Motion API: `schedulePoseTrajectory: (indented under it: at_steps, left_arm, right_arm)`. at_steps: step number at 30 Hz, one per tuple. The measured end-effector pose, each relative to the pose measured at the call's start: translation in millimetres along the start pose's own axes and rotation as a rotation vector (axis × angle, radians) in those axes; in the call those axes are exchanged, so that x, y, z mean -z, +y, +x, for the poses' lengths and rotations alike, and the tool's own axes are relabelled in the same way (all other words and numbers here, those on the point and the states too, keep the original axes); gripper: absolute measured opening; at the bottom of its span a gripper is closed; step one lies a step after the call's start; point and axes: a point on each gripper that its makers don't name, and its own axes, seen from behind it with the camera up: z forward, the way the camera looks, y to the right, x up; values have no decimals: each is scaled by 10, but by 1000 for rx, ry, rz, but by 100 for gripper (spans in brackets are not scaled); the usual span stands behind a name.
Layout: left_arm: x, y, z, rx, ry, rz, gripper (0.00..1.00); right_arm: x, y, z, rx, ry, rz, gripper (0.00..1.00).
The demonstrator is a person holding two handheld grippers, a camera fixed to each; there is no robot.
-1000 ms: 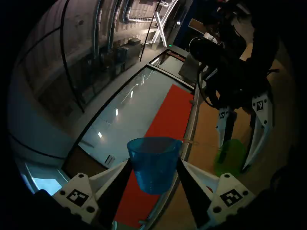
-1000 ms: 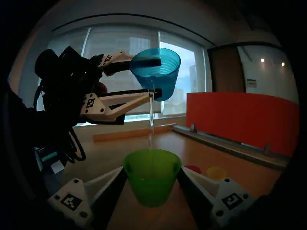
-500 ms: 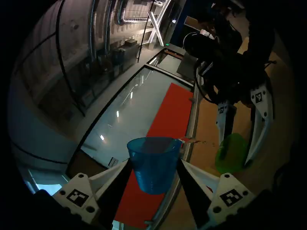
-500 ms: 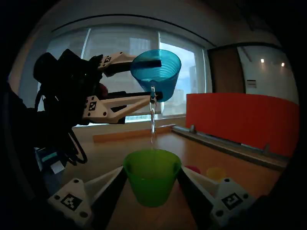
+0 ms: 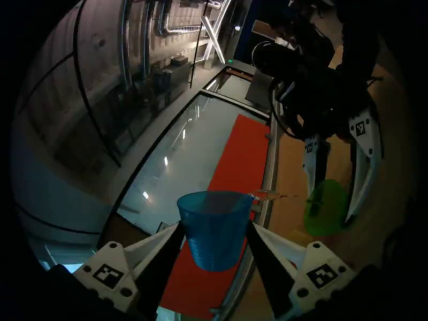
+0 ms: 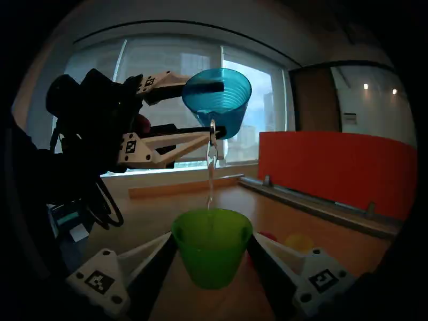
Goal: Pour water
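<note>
Still pouring water [image 6: 210, 176] from the blue cup [image 6: 216, 104] gripped by the left tongs [image 5: 215, 229] into the green cup [image 5: 323, 208] gripped by the right tongs [image 6: 212, 238], filling it more.

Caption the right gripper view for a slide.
Left gripper tips blue cup, streaming water into the green cup held by right gripper.

Just behind the green cup [image 6: 211, 251], to its right, a small red thing [image 6: 269, 235] and a yellow thing [image 6: 298, 241] are blurred, their lower edges hidden; what they are cannot be told, nor how full the cup is.
</note>
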Motion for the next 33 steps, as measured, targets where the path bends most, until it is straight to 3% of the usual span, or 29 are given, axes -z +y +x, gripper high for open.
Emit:
schedulePoseTrajectory:
  at_steps: [33]
  left_arm:
    - [30,-53,80,-122,0,9,81]
  right_arm:
    - [23,14,29,10,4,-8,89]
